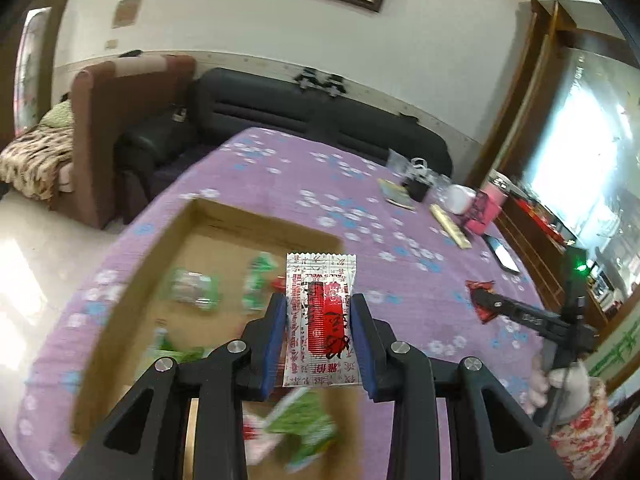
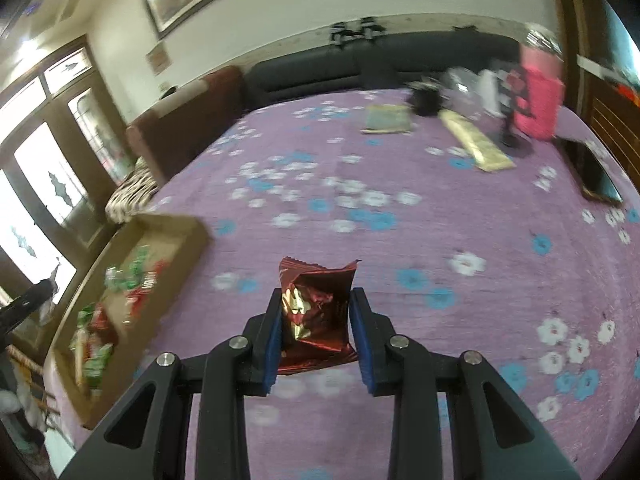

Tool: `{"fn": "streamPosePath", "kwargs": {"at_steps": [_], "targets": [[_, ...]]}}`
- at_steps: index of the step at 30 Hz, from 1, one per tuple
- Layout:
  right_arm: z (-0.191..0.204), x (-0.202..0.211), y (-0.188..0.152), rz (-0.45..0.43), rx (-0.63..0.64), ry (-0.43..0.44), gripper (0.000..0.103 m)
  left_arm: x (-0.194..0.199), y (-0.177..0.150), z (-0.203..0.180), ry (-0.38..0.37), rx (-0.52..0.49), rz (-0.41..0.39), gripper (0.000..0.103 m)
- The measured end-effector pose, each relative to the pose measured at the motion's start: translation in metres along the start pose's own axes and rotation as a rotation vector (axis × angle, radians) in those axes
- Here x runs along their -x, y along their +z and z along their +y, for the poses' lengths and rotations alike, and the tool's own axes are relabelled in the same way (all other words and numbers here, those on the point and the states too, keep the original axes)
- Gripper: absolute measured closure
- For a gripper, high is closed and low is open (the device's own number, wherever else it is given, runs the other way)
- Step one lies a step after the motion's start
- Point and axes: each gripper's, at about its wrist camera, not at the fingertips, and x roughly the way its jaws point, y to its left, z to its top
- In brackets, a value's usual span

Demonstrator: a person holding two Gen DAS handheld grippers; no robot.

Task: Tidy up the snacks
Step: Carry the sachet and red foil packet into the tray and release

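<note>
Pinched between the left gripper's (image 1: 319, 316) fingers, a silver-red packet (image 1: 320, 316) hangs over the cardboard box (image 1: 256, 222) for dropping, while the right gripper's (image 2: 316, 316) fingers clamp a dark-red packet (image 2: 316, 312) above the table (image 2: 420, 240).

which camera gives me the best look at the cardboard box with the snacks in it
The left wrist view: the box lies right under the left gripper, open and near, though blurred. The right wrist view shows the box only at its left edge, small and at a slant.
</note>
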Motion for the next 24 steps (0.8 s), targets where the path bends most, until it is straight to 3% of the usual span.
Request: {"fn": "streamPosePath", "kwargs": {"at_steps": [12, 24], "targets": [[0.140, -0.024, 0.025, 0.067, 0.140, 0.113, 0.072, -0.005, 0.010, 0.067, 0.082, 0.050, 0.015, 0.069], [0.211, -0.109, 0.033, 0.217, 0.182, 0.149, 0.072, -0.039, 0.008, 0.095, 0.089, 0.097, 0.079, 0.069]]}}
